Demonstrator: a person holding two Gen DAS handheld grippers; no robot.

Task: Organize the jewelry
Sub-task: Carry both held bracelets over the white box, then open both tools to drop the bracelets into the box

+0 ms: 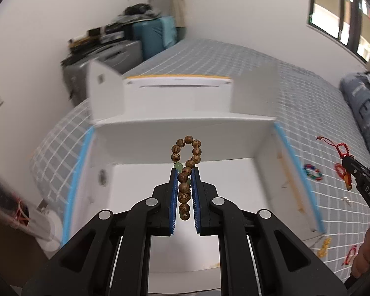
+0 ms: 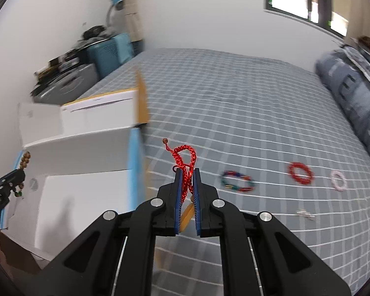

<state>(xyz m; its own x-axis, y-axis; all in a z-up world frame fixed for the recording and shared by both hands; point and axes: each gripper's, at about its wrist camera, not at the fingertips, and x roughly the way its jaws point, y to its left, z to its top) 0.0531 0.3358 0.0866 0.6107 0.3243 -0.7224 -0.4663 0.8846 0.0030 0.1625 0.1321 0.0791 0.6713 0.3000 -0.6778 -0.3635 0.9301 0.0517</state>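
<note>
bracelet [image 1: 185, 172]: grained wood beads | cord [image 2: 185, 162]: red braid | box [image 1: 185, 185]: matt, likely cardboard

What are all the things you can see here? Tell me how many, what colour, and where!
Wooden bead bracelet: one, brown with green beads, clamped in left gripper.
Red cord bracelet: one, red, clamped in right gripper.
Box: one, white, open, on the bed.
Rainbow bracelet: one, multicoloured, on the bed.
Red ring bracelet: one, red, on the bed.
Pink bracelet: one, pale pink, on the bed.
Bed cover: one, grey with white checks.
Rolled quilt: one, blue-grey, along the bed's right.
Left gripper: black, blue pads.
Right gripper: black, blue pads.
</note>
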